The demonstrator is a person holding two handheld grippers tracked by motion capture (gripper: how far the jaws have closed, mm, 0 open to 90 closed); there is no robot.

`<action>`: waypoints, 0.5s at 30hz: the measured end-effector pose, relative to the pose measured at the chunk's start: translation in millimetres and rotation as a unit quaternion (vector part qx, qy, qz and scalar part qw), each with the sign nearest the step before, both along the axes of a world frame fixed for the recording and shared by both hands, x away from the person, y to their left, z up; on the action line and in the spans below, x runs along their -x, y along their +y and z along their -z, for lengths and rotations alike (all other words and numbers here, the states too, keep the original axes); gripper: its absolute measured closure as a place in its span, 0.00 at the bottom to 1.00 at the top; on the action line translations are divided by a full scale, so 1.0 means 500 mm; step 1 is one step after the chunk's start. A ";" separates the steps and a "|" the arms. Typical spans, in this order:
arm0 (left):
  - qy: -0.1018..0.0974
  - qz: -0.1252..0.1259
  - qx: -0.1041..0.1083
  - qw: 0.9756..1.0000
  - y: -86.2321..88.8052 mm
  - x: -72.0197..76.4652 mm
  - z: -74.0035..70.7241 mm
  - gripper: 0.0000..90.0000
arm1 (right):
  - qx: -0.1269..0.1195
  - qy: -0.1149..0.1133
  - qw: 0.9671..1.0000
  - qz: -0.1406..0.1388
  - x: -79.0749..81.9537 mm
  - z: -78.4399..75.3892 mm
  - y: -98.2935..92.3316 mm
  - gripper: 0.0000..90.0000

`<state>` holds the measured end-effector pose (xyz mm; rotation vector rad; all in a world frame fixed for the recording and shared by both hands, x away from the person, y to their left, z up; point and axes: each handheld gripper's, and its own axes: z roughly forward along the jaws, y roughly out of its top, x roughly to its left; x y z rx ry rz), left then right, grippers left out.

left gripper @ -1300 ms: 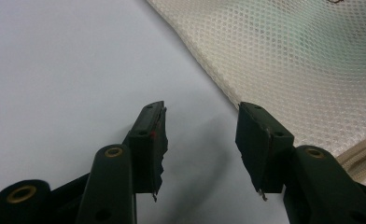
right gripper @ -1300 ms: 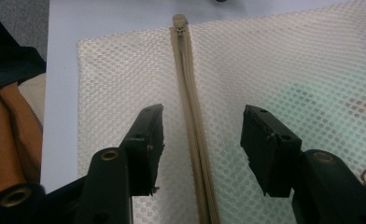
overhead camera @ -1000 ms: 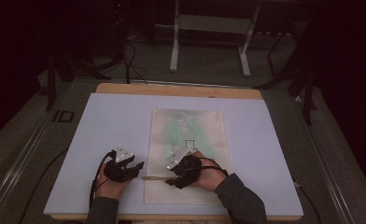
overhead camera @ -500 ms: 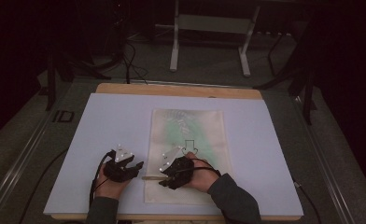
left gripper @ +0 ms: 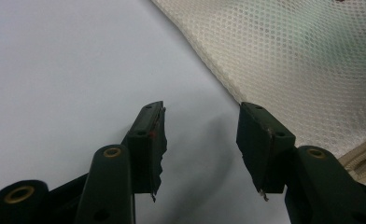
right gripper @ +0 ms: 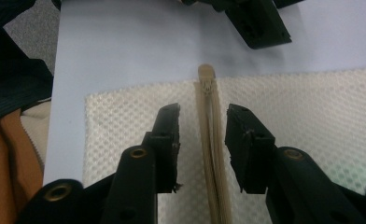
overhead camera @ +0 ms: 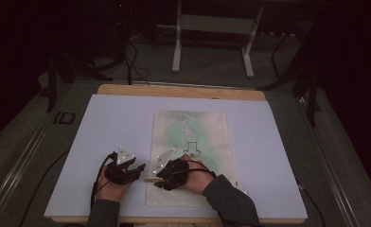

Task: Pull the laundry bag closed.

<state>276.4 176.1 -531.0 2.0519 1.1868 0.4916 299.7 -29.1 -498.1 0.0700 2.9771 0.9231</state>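
cream mesh bag [right gripper: 312, 121] lies flat on the table [overhead camera: 103, 123]; it looks limp and light, so pinch its zipper [right gripper: 212, 154] between your parted right gripper [right gripper: 202, 122]; your left gripper [left gripper: 200, 122] gapes empty beside it.

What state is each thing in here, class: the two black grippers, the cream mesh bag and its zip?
Left black two-jaw gripper: open, over bare table beside the bag's edge, holding nothing.
Right black two-jaw gripper: open, jaws either side of the zip, not closed on it.
Cream mesh bag: lying flat on the white table.
Beige zip: closed along the stretch in view, its end at the bag's edge.
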 end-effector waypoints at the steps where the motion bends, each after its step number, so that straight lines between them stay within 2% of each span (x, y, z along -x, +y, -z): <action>1: 0.000 0.000 0.000 1.000 0.000 0.000 0.000 0.57 | 0.000 -0.001 1.000 0.000 0.000 0.001 0.004 0.75; 8: 0.000 -0.002 0.001 1.000 0.002 0.000 -0.001 0.57 | 0.000 -0.006 1.000 -0.004 0.001 0.003 0.028 0.83; 15: -0.002 -0.007 0.002 1.000 0.006 0.000 -0.002 0.57 | 0.002 -0.008 1.000 -0.003 0.001 0.004 0.044 0.87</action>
